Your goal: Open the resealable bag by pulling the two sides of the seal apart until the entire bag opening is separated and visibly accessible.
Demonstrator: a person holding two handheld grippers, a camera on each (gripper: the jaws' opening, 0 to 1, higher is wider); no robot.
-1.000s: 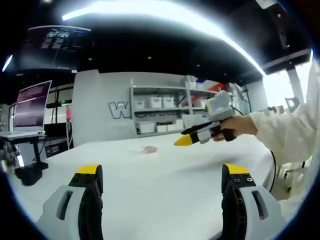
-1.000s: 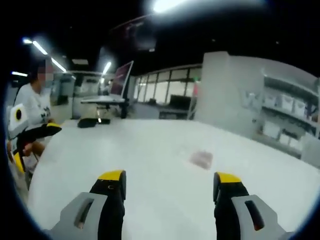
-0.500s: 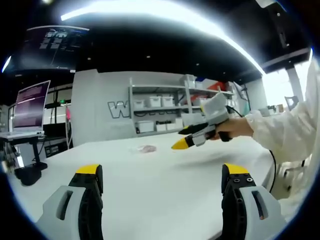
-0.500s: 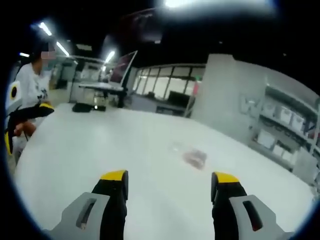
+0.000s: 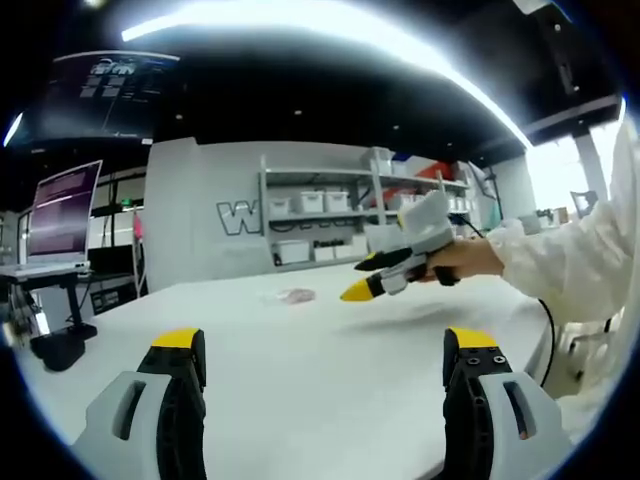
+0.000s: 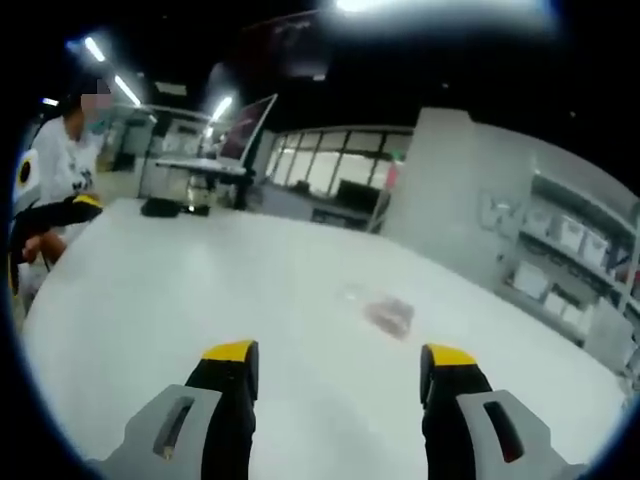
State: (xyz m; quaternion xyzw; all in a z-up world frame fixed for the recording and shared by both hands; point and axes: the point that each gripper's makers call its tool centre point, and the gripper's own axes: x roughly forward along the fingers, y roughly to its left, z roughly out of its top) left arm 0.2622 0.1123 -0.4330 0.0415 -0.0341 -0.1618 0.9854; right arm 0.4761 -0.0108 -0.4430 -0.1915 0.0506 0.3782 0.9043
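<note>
Bag ahead of both grippers, right one nearer

We see the bag [image 6: 390, 316] just beyond our right gripper [image 6: 340, 375], jaws apart and empty; our left gripper [image 5: 325, 365], likewise spread, sits well back; long axis unclear.

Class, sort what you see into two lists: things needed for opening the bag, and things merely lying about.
For the job:
bag, flat on the table
left tongs, open
right tongs, open

Just about:
shelves with boxes
monitor
dark stand base
</note>
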